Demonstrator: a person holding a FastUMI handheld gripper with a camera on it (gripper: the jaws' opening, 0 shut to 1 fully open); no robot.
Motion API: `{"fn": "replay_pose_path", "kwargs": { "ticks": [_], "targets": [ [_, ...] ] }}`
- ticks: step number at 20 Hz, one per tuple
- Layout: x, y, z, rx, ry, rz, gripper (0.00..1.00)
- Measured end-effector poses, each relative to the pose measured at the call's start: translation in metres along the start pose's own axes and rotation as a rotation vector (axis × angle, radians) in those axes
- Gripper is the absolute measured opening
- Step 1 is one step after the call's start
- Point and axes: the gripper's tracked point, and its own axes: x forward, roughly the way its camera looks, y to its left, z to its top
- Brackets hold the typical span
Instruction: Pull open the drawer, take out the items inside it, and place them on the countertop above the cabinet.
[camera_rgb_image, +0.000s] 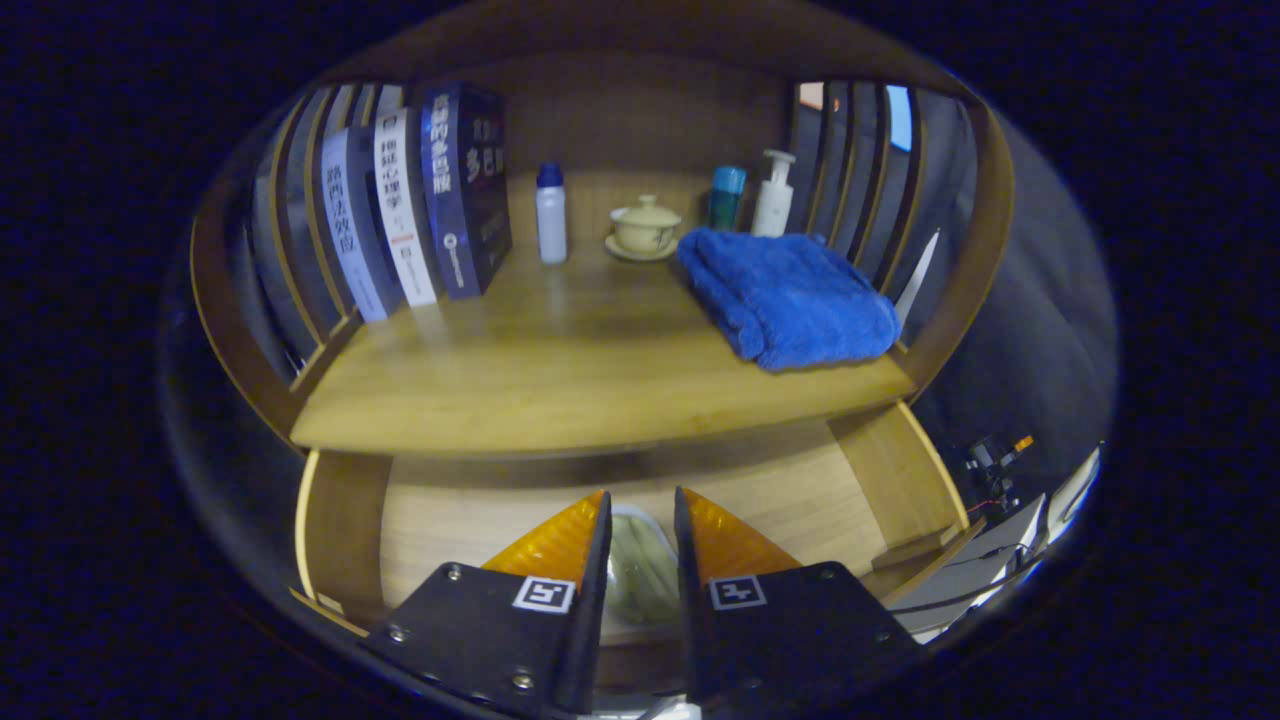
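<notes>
Down in the open drawer (800, 490), below the worktop (560, 370) front edge, the tongs (641, 535) stand narrowly parted around a pale greenish item (640, 575); whether both fingers press it, I cannot tell. It looks soft, light and rounded, so a grip across its middle should suit.

The wooden drawer (800, 490) stands pulled open below the countertop (560, 380), its pale floor showing. Inside it lies one pale green item in clear wrapping (640, 570), what it is I cannot tell. The gripper (642, 520) holds its fingers narrowly parted on either side of that item.
</notes>
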Motion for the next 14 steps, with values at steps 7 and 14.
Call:
{"fn": "replay_pose_path", "kwargs": {
  "ticks": [7, 14],
  "targets": [
    [0.033, 0.006, -0.051, -0.032, 0.148, 0.031, 0.35],
    [0.033, -0.011, -0.056, -0.140, 0.133, -0.046, 0.15]
  ]
}}
